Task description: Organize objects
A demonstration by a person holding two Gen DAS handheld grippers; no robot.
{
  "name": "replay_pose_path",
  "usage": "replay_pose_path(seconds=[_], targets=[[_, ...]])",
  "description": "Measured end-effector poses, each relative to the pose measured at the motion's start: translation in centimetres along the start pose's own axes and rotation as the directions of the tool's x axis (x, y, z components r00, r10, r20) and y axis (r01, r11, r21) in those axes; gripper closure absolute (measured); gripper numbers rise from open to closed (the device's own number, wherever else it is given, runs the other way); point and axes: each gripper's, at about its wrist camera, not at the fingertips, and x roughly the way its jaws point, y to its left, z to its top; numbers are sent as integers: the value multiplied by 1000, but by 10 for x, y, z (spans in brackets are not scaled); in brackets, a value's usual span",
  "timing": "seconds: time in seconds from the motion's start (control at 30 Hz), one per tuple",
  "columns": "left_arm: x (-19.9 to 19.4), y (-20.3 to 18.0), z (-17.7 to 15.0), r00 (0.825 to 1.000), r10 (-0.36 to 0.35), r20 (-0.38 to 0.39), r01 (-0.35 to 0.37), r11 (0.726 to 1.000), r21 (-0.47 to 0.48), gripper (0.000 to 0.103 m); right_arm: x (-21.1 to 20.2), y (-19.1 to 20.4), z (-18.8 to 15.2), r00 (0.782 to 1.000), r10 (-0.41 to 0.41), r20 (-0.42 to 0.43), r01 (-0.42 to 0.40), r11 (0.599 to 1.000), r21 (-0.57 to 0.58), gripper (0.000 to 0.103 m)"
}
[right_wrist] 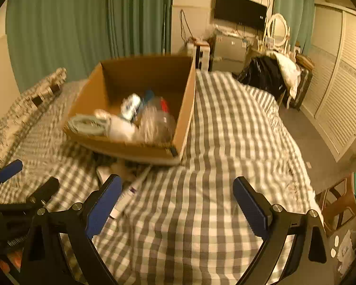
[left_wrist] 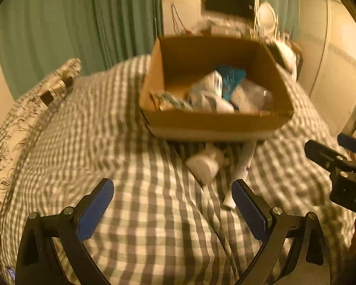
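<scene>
On the bed (right_wrist: 225,123), under its grey-and-white checked cover, a cardboard box (left_wrist: 216,121) sits toward twelve o'clock from both grippers. It already holds a jumble: a folded pale cloth at its near left corner, white and blue packets, and a crinkled clear bag (right_wrist: 159,121). The blur keeps me from naming them more closely.

Two things are not yet in the box. A small white object (left_wrist: 205,163) lies on the cover just in front of the box's near wall, and a long white tube (left_wrist: 239,173) lies beside it, running from the box edge down toward the left gripper's right jaw. In the left wrist view both sit at about one o'clock from the left gripper (left_wrist: 173,201); in the right wrist view the tube shows at about ten o'clock from the right gripper (right_wrist: 178,199).

Both pairs of jaws stand wide apart with nothing but checked cloth between them. Neither pair touches anything.

The step in hand looks like the reach for the next loose item, with both tools angled down at the bed. The left gripper seems the better placed. It would need to shift slightly right and forward so its jaws straddle the white object or the tube, then close. The tube lies nearly lengthwise to the jaws, so it would be clamped across its narrow width. The soft, wrinkled cover could get pinched along with it.
</scene>
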Motion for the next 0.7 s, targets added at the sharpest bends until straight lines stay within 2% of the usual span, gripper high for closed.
replay_pose_path(seconds=[0.23, 0.33, 0.43, 0.47, 0.53, 0.7], targets=[[24, -12, 9, 997, -28, -68, 30, 999, 29, 1, 20, -10, -8, 999, 28, -34, -26, 998, 49, 8], [40, -13, 14, 994, -38, -107, 40, 999, 13, 1, 20, -15, -8, 998, 47, -38, -44, 996, 76, 8], [56, -15, 18, 991, -45, -127, 44, 999, -10, 9, 21, -20, -10, 997, 61, -39, -57, 993, 101, 8], [60, -17, 19, 990, -45, -132, 44, 999, -6, 17, 21, -21, -10, 997, 64, -41, -60, 993, 106, 8], [72, -23, 18, 987, -56, -153, 57, 998, 3, 26, 22, -23, -11, 996, 74, -43, -69, 991, 115, 8], [93, -42, 17, 983, -83, -161, 92, 995, 50, 27, 26, -27, -13, 994, 90, -55, -82, 988, 134, 8]])
